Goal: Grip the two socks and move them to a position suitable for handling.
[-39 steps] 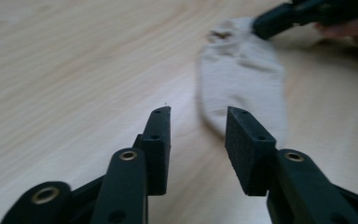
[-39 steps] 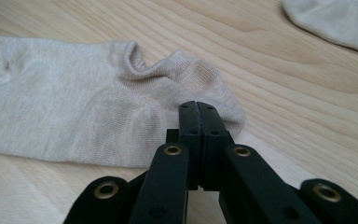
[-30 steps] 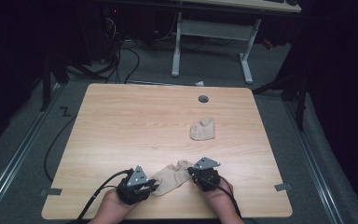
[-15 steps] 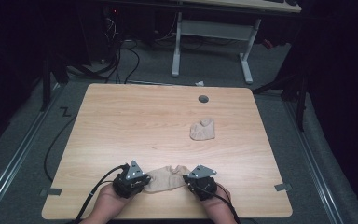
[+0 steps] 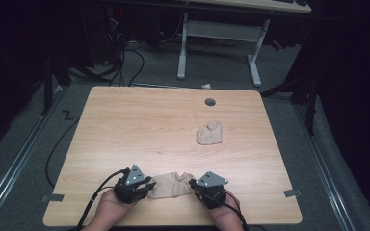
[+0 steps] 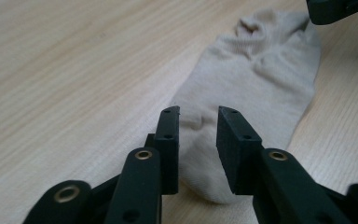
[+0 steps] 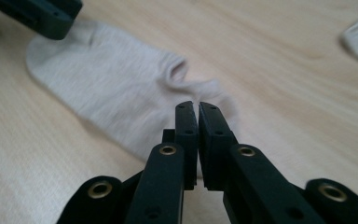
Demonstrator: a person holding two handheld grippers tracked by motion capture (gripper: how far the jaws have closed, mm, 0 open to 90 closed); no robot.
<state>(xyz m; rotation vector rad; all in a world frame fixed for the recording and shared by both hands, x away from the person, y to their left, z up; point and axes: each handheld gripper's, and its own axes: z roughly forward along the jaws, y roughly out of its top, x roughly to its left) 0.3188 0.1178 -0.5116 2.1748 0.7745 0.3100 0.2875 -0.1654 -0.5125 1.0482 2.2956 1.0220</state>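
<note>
Left gripper (image 6: 196, 122): jaws just opened, gap over sock toe, nothing pinched.
Right gripper (image 7: 198, 114): jaws opening, slim gap, pinching nothing.
Sock (image 5: 171, 185): flat between grippers, near table edge.
Second sock (image 5: 209, 134): bunched, well apart.
Table (image 5: 139, 125): pale wood.
Floor (image 5: 24, 144): grey carpet, dark room.
Writing: none legible.

Sock (image 6: 256, 88): beige knit cloth, matt, finely ribbed. Table (image 5: 139, 130): pale wood-grain top, smooth, faint sheen. Gripper jaws: black matt plastic.
</note>
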